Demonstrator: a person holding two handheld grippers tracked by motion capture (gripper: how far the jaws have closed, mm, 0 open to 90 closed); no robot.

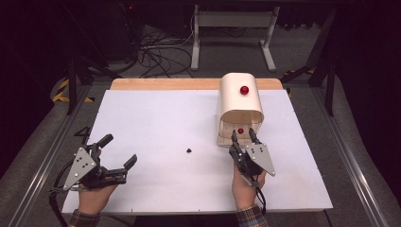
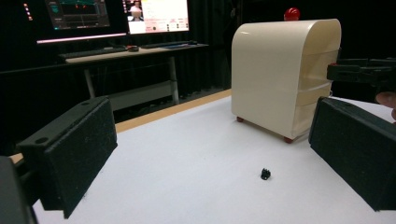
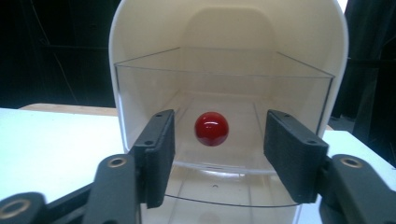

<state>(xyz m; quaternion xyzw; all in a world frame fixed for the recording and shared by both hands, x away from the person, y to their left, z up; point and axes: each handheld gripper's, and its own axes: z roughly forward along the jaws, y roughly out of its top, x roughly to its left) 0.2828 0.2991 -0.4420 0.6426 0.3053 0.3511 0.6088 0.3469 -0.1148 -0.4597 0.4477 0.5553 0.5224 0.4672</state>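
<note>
The step in hand looks like grasping the round red knob [image 3: 211, 129] on the clear plastic drawer [image 3: 224, 93] of the cream, round-topped plastic cabinet [image 1: 240, 106], probably to pull that drawer out. The cabinet stands on the white table [image 1: 156, 123] toward its far right corner, its open front facing the near edge.

To do it well, I would keep the right gripper [image 1: 242, 139] level and centred on the knob, ease forward until the pads flank it, then close squarely and pull straight back toward the near edge, so the light cabinet does not slide or tip.

Its jaws are spread wider than the knob, one either side, touching nothing and holding nothing.

The left gripper [image 1: 118, 151] rests near the near left corner, jaws wide apart and empty. A small black object [image 1: 188, 151] lies mid-table, well apart from both.
</note>
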